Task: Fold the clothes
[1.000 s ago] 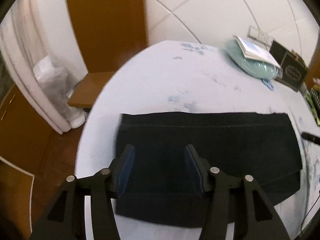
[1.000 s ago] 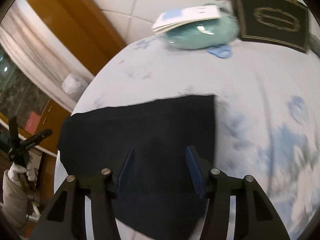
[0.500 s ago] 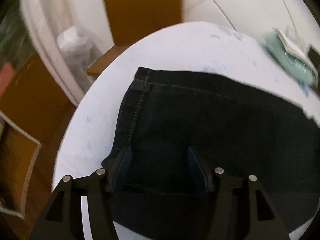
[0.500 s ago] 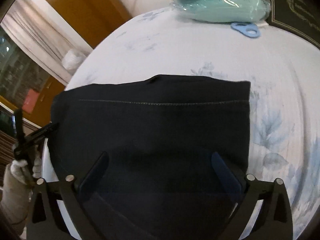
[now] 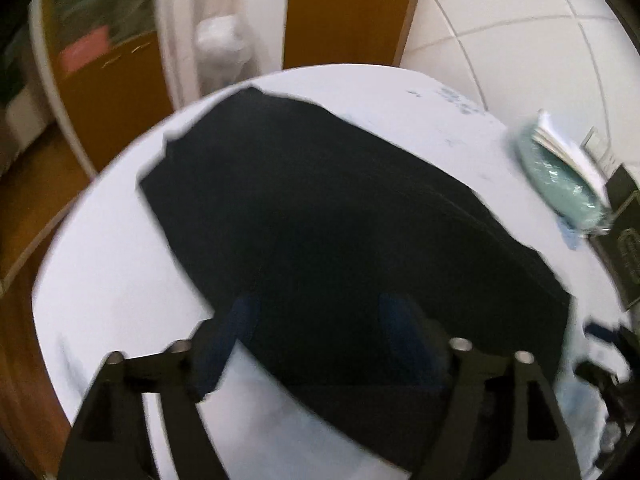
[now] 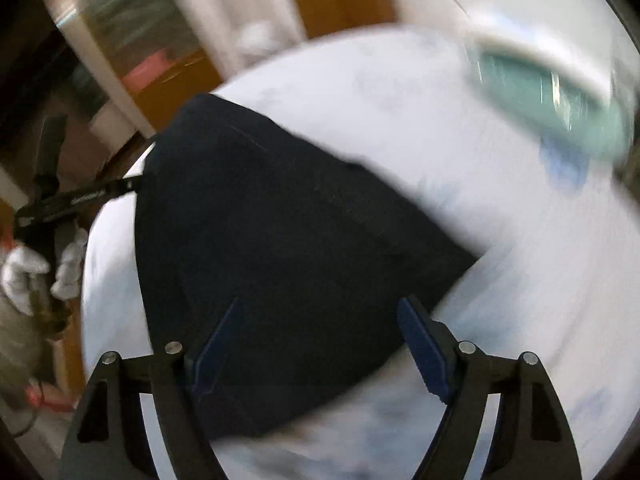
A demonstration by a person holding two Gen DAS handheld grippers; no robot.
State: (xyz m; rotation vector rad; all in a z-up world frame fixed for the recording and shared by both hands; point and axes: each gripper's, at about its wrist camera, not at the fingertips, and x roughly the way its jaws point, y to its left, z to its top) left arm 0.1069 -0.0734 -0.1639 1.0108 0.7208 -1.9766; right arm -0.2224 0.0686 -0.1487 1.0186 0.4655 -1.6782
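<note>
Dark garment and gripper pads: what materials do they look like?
Garment: looks like dark navy denim, matte, with a faint stitched seam, though blur hides the weave. Pads: blue, likely rubber or soft plastic, with a toothed edge on the right gripper. Left gripper pads are too blurred.

Round table (image 5: pixel 120 280) with white, faintly blue-patterned cloth. At its 2 o'clock edge: teal plastic-wrapped bundle (image 5: pixel 560 184) with a booklet (image 5: pixel 568 152) on top; small blue item (image 5: pixel 570 240) just beside it; dark gold-trimmed box (image 5: pixel 624 232) adjacent. White bag (image 5: pixel 222 46) on floor at 11 o'clock, against brown wood panel (image 5: pixel 348 12). White tiled wall (image 5: pixel 520 40) behind.
</note>
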